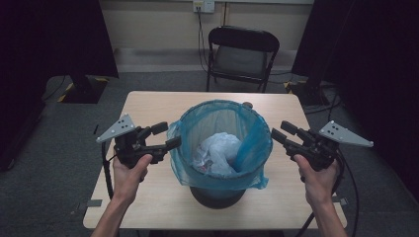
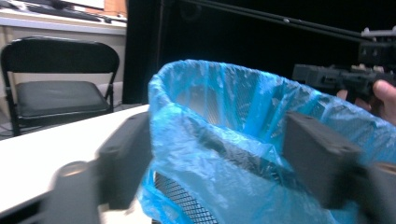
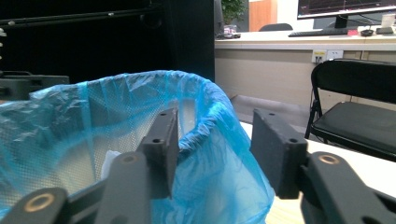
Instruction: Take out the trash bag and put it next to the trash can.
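A black mesh bin (image 1: 217, 196) lined with a blue plastic bag (image 1: 257, 143) stands mid-table; crumpled white paper (image 1: 220, 150) lies inside. My left gripper (image 1: 167, 136) is open at the bag's left overhang, its lower jaw touching the plastic. In the left gripper view the left gripper (image 2: 224, 158) straddles the folded bag edge (image 2: 210, 154) over the mesh (image 2: 180, 198). My right gripper (image 1: 281, 131) is open just right of the rim. In the right gripper view the right gripper (image 3: 217, 149) has the bag rim (image 3: 205, 121) between its jaws, neither jaw pressing it.
The wooden table (image 1: 158, 103) has bare room behind and beside the bin. A black folding chair (image 1: 242, 54) stands behind the far edge. Dark curtains hang at both sides, and cables trail from the wall socket (image 1: 203, 6) and along the floor.
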`<state>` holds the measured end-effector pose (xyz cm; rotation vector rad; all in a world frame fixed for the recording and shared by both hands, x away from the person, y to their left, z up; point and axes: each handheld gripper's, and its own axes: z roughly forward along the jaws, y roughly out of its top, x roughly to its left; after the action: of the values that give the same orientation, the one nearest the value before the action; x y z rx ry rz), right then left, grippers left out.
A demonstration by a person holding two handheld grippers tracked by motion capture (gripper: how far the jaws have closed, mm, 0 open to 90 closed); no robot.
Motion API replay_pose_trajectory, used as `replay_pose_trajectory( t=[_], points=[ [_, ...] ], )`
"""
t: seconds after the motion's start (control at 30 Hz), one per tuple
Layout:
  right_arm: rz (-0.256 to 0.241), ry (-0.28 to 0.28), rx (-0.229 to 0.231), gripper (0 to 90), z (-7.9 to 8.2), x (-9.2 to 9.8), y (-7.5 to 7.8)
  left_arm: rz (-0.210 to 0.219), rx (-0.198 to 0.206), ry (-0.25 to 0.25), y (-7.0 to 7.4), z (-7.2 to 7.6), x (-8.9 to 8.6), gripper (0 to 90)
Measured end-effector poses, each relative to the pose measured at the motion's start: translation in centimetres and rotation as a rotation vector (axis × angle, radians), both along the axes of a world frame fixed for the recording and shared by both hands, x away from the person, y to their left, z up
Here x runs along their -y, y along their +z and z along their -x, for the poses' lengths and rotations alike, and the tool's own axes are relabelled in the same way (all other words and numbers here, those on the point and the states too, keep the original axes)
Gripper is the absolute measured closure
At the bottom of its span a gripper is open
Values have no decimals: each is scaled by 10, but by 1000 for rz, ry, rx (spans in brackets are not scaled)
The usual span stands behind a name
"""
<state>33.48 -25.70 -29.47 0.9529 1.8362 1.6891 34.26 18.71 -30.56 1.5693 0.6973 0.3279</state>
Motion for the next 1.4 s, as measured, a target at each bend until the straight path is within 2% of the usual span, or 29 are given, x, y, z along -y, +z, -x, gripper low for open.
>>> replay_pose_trajectory(
  t=[0.07,0.17,0.2,0.3,0.33,0.37,0.47,0.5,0.53,0.57,0.6,0.63,0.67,0.77,0.8,0.9,1.03,1.13,1.2,1.33,1.37,1.4],
  points=[
    [-8,25,-7,444,0,-1,1,4,-19,1,1,-2,1,299],
    [-8,69,-17,410,0,-7,3,-4,-22,-3,3,-2,3,414],
    [-4,79,-25,403,0,-9,3,-6,-18,-5,4,-2,5,493],
    [15,86,-60,398,-3,-16,2,-50,12,56,9,0,8,620],
    [22,91,-64,411,-4,-19,1,-55,18,74,11,-1,6,701],
    [32,93,-69,430,-5,-21,1,-53,16,71,12,-2,5,772],
    [52,77,-77,456,-6,-25,0,-50,15,58,14,-4,5,883],
    [59,67,-74,484,-7,-25,1,-48,14,52,14,-4,7,893],
    [68,46,-68,556,-8,-25,3,-53,20,46,14,-5,8,900],
    [68,46,-68,556,-8,-25,3,-48,20,41,15,-5,9,900],
    [70,37,-67,609,-9,-25,4,-43,23,32,16,-5,10,900],
    [79,17,-55,713,-10,-23,6,-37,27,28,17,-5,12,900],
    [79,17,-55,713,-10,-23,6,-32,33,22,18,-4,13,900],
    [72,12,-40,889,-13,-19,10,-25,49,4,23,-3,18,900],
    [59,29,-39,900,-14,-18,10,-24,51,-3,25,-3,20,900],
    [76,45,-30,900,-16,-22,12,-15,61,-30,31,-2,26,900],
    [52,100,-3,900,-16,-32,22,-5,75,-63,41,-3,37,900],
    [45,132,27,900,-16,-40,35,-5,87,-90,53,-4,48,900],
    [37,149,43,900,-16,-47,47,9,97,-115,64,-4,54,900],
    [14,190,94,900,-14,-58,73,40,134,-157,87,1,66,900],
    [-1,224,120,900,-10,-64,84,43,148,-171,89,3,68,900],
    [-1,224,120,900,-10,-64,84,40,159,-184,90,6,71,900]
  ],
)
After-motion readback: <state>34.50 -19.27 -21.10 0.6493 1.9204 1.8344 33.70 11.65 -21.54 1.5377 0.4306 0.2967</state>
